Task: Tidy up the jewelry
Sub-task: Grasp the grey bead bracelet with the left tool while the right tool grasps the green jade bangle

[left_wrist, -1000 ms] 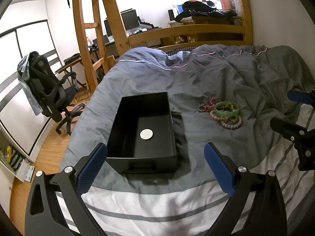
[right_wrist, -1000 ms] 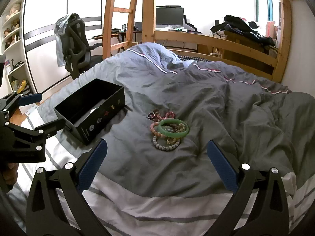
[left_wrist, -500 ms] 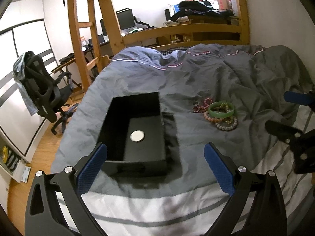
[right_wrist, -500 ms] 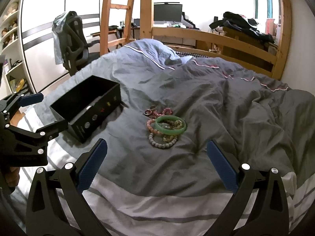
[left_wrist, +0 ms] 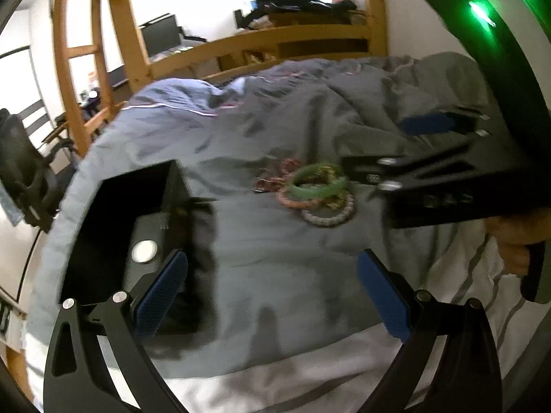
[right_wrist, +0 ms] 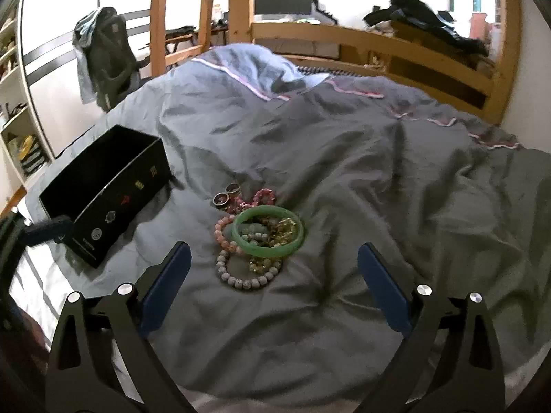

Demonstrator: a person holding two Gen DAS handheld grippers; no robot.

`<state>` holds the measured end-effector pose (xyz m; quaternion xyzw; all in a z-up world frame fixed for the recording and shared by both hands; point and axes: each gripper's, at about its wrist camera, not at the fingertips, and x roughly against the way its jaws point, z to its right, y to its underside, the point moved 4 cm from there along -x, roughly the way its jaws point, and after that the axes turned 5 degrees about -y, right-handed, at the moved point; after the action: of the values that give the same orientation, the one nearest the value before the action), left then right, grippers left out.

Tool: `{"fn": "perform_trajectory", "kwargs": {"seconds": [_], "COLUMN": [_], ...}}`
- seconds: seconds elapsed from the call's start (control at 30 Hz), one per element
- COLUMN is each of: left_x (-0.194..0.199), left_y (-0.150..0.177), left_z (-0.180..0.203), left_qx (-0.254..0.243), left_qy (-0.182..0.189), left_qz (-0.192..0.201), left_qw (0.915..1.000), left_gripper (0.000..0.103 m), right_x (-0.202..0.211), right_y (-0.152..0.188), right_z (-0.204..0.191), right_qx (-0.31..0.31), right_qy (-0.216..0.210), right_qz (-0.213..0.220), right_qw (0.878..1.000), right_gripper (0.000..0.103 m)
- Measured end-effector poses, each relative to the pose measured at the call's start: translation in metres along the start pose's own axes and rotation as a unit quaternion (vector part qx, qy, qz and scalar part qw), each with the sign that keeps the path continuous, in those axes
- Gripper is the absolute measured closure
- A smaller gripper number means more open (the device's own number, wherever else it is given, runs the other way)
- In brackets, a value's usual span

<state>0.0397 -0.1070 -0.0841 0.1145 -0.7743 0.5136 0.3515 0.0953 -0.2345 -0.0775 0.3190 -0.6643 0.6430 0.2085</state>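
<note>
A pile of jewelry lies on the grey duvet: a green bangle (right_wrist: 268, 230), pink and grey bead bracelets (right_wrist: 246, 277), a gold chain and two metal rings (right_wrist: 227, 194). The bangle also shows in the left wrist view (left_wrist: 318, 182). An open black box (right_wrist: 103, 189) sits to the left of the pile, with a white round disc (left_wrist: 144, 251) inside. My right gripper (right_wrist: 273, 287) is open and empty, just short of the pile. My left gripper (left_wrist: 272, 296) is open and empty beside the box's right wall. The right gripper's body (left_wrist: 440, 179) shows in the left wrist view beside the pile.
The duvet (right_wrist: 378, 172) is rumpled, with a striped sheet near the front edge. A wooden bed rail (right_wrist: 378, 48) and ladder (right_wrist: 179, 17) stand behind. An office chair (right_wrist: 106, 55) and shelves are off to the left.
Both grippers moved forward and closer to the bed. The right gripper closed in on the jewelry pile. The left gripper shifted right, so the box now sits at its left.
</note>
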Motion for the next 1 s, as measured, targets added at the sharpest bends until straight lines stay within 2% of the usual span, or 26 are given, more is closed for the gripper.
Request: {"fn": "perform_trajectory", "kwargs": {"seconds": [0.2,0.3,0.37,0.53,0.63,0.7,0.73,0.77,0.8,0.83,0.87,0.9,0.97,1.0], "left_x": [-0.036,-0.054,-0.063,-0.085,-0.096,-0.101,-0.104,-0.106,-0.108,-0.110,-0.111,-0.111,-0.111,-0.111], "left_y": [-0.003,0.000,0.001,-0.006,-0.013,-0.016,-0.018,-0.020,-0.021,-0.021,-0.022,-0.022,-0.022,-0.023], "left_z": [0.030,0.039,0.046,0.057,0.056,0.056,0.056,0.057,0.059,0.061,0.061,0.061,0.060,0.058], "left_qx": [0.014,0.023,0.019,0.024,0.038,0.042,0.043,0.040,0.037,0.035,0.033,0.032,0.034,0.037], "left_qy": [0.038,0.044,0.043,0.049,0.055,0.070,0.069,0.072,0.084,0.089,0.091,0.093,0.099,0.104], "left_qz": [-0.014,-0.028,-0.034,-0.040,-0.046,-0.046,-0.047,-0.049,-0.052,-0.053,-0.054,-0.054,-0.054,-0.054], "left_qw": [0.9991,0.9984,0.9983,0.9977,0.9967,0.9956,0.9956,0.9954,0.9944,0.9940,0.9938,0.9937,0.9931,0.9924], "left_gripper": [0.006,0.006,0.006,0.006,0.006,0.006,0.010,0.021,0.025,0.035,0.041,0.042,0.054,0.057], "right_x": [-0.032,-0.052,-0.066,-0.095,-0.101,-0.100,-0.098,-0.096,-0.095,-0.092,-0.090,-0.088,-0.086,-0.084], "right_y": [-0.004,-0.004,-0.003,0.004,0.006,0.005,0.004,0.003,0.001,0.000,-0.002,-0.003,-0.005,-0.006], "right_z": [0.014,0.025,0.030,0.030,0.031,0.035,0.038,0.043,0.045,0.046,0.048,0.049,0.054,0.056], "right_qx": [-0.016,-0.023,-0.031,-0.025,-0.028,-0.037,-0.043,-0.060,-0.067,-0.067,-0.061,-0.060,-0.067,-0.072], "right_qy": [-0.025,-0.032,-0.050,-0.064,-0.074,-0.081,-0.085,-0.093,-0.097,-0.095,-0.084,-0.080,-0.083,-0.083], "right_qz": [-0.030,-0.048,-0.059,-0.087,-0.085,-0.075,-0.070,-0.065,-0.061,-0.057,-0.053,-0.049,-0.042,-0.040], "right_qw": [0.999,0.998,0.997,0.994,0.993,0.993,0.993,0.992,0.991,0.992,0.993,0.994,0.993,0.993], "right_gripper": [0.009,0.009,0.018,0.017,0.019,0.031,0.036,0.044,0.051,0.066,0.075,0.078,0.094,0.096]}}
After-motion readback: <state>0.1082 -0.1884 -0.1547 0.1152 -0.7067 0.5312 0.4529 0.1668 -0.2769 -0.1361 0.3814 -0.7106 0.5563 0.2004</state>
